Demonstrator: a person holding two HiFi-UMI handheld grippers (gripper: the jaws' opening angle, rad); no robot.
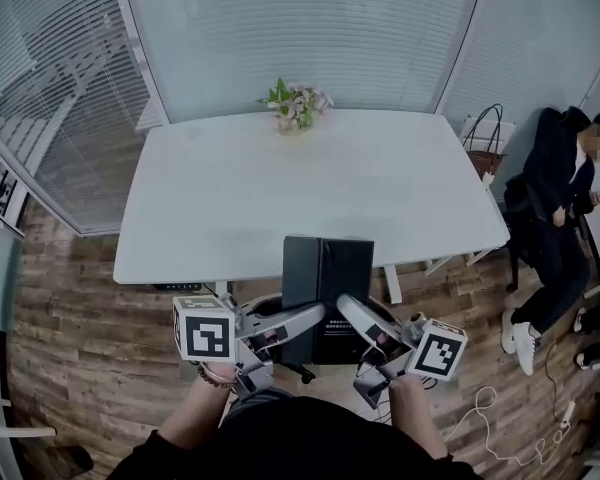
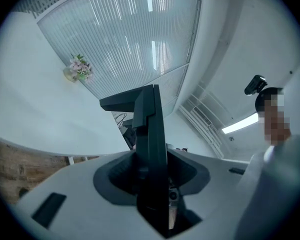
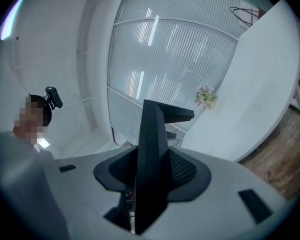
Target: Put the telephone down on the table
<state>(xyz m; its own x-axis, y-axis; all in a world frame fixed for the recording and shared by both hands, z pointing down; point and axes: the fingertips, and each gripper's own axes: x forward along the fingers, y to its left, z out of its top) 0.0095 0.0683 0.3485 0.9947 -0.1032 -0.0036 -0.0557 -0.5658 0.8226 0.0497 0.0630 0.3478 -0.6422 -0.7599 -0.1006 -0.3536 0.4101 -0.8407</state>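
Wooden floor (image 1: 70, 338) runs under a white table (image 1: 210, 218) that stands against glass walls hung with pale blinds (image 1: 300, 28). At the table's far edge sits a small pot of flowers (image 1: 296, 105), which also shows in the left gripper view (image 2: 79, 69) and the right gripper view (image 3: 205, 96). Off to the right of the table a person in dark clothes (image 1: 555, 198) sits on a chair, and a pale cable (image 1: 490, 418) lies looped on the floor nearby.

The black telephone (image 1: 327, 278) is held up in the air at the near edge of the table. In the head view its far end overlaps that edge and the rest hangs over the floor side. The left gripper (image 1: 310, 317) grips it from its left side and the right gripper (image 1: 352, 310) from its right side.

In the left gripper view the telephone (image 2: 150, 149) stands edge-on between the dark pads, and the fingers are closed on it. The right gripper view shows the same: the slab (image 3: 150, 154) rises from between the fingers, which clamp it on both faces. The table top spreads beyond it in both views
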